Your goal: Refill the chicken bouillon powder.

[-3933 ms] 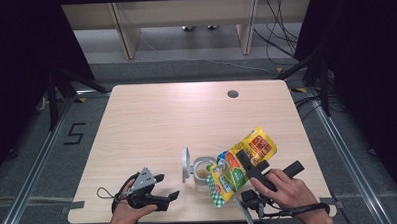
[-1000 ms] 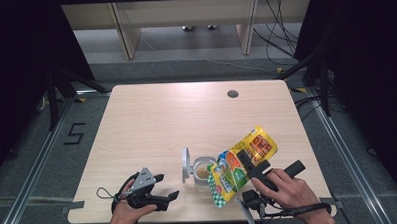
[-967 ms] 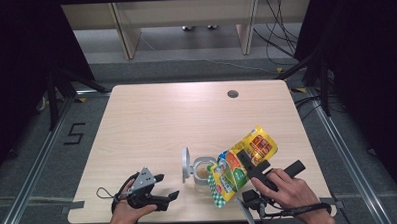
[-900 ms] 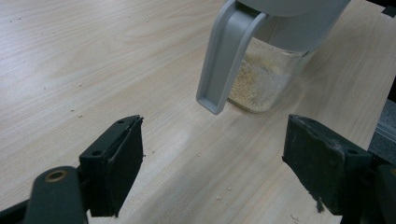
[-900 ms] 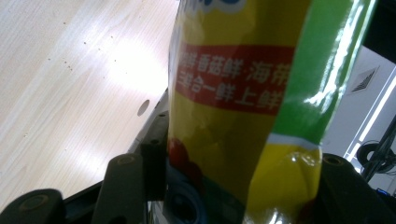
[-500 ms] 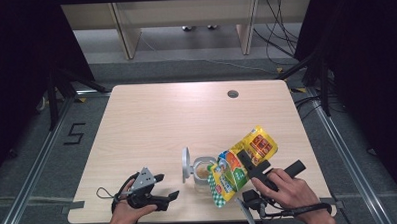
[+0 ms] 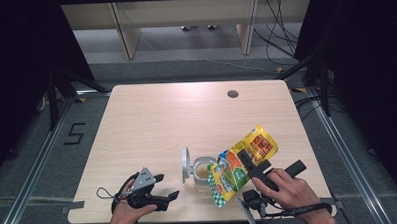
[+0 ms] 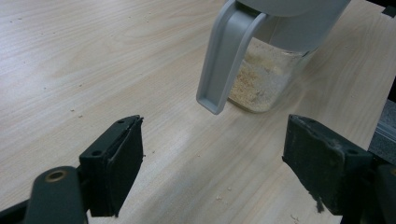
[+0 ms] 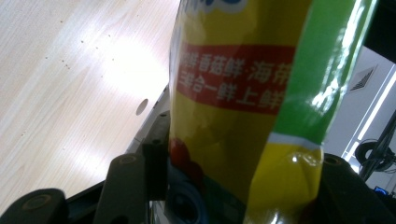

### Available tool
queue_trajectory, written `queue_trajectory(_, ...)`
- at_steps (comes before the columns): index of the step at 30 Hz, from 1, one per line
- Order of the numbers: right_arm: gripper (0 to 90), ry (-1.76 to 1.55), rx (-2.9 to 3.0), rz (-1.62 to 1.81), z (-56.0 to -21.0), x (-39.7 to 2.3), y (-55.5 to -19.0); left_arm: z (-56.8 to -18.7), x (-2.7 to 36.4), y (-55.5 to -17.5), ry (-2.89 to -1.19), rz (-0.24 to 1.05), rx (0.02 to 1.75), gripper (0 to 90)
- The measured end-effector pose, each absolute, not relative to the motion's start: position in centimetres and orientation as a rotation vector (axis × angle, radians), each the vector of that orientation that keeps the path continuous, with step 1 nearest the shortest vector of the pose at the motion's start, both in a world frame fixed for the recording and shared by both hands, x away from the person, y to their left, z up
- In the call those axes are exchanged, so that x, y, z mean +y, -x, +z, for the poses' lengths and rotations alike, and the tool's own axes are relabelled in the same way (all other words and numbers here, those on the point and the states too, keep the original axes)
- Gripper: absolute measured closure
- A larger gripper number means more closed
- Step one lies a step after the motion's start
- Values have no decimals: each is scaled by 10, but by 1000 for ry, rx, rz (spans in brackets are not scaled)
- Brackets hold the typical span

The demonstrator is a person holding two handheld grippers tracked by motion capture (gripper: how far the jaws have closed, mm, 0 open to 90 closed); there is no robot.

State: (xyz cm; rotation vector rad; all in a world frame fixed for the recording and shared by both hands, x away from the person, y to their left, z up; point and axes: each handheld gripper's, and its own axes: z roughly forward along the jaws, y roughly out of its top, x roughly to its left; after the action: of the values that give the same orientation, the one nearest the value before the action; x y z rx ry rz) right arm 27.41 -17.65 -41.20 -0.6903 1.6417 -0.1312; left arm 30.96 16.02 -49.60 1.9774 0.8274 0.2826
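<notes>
seasoning pouch (image 9: 243,93) between right gripper (image 9: 224,182) jaws, tilted over jar (image 7: 204,170)

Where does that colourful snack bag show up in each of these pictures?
High view: the snack bag is lower right, tilted over the clear jar.
Left gripper view: not in it.
Right gripper view: the bag is centre, between the jaws.
Shared landmark: the table's round hole.

Floor marking (image 7: 74,134) reads "5" — packet (image 9: 243,93) carries Chinese characters.
</notes>
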Motion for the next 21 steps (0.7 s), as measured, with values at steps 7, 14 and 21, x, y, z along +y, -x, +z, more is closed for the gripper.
queue_trajectory(7, 518, 677, 1652, -128, -413, -177, -274, -496, 160, -310, -1978, 282, 827, 196)
queue_trajectory(14, 519, 692, 1643, -131, -412, -177, -274, -496, 161, -310, -1991, 288, 833, 195)
queue_trajectory(21, 522, 694, 1645, -139, -411, -177, -274, -496, 160, -309, -1968, 273, 846, 196)
